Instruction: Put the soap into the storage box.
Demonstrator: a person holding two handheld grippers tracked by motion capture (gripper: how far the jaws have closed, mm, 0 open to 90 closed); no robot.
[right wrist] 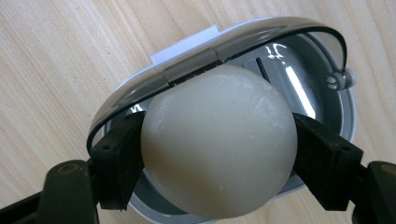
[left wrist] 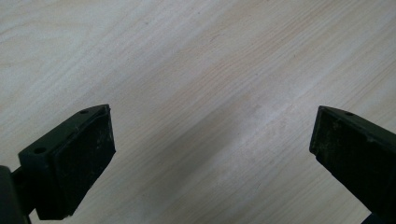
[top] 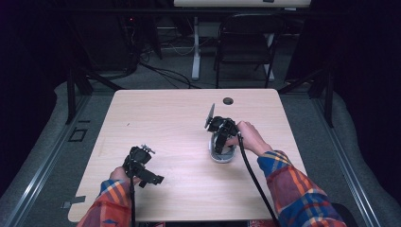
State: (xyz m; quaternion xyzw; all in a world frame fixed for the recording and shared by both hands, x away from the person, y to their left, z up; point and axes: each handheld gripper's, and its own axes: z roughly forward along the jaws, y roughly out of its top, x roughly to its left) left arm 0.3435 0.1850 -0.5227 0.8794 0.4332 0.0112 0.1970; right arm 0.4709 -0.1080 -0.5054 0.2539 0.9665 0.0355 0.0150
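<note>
No text, label, brand, number or sign can be read in these pictures. The table [top: 179, 123] is plain pale wood without any print. The white egg-shaped thing [right wrist: 219, 140] has a smooth surface with no writing on it, and the grey and white holder [right wrist: 140, 91] behind the egg-shaped thing carries no mark that can be read; a small white tab at the holder's far edge is blank. The black pads [left wrist: 84, 158] of the left gripper [left wrist: 212, 163] show only dust.
</note>
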